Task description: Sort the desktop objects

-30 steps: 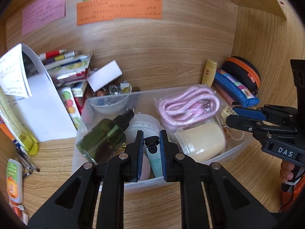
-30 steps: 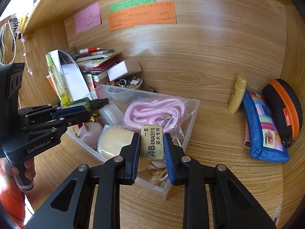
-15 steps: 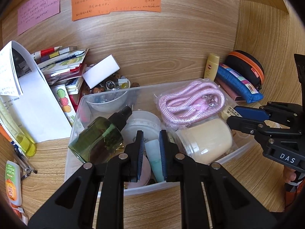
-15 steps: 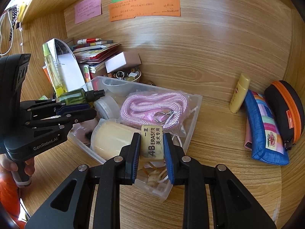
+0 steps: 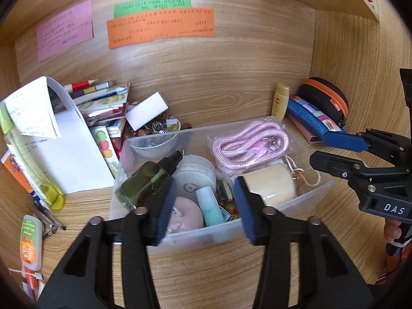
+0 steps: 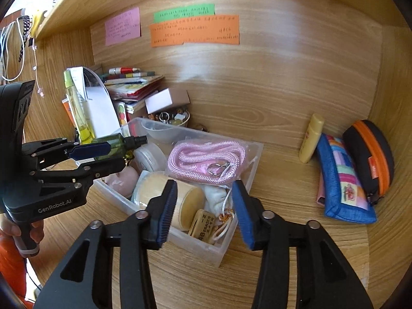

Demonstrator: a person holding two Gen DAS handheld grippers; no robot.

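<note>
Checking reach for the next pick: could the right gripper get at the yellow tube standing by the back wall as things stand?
Probably yes. The yellow tube stands outside the clear bin, with bare desk before it. The right gripper, jaws opening and empty, only needs to swing right; the blue pouch crowds one side.

Three paper notes hang on the wall: one pink (image 5: 64, 29), one green (image 5: 152, 6), one orange (image 5: 161, 27).

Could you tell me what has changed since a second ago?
Both grippers let go: the right gripper, jaws opening, dropped the 4B eraser into the clear bin; the left gripper, also opening, released the teal tube. Everything else stayed put.
</note>
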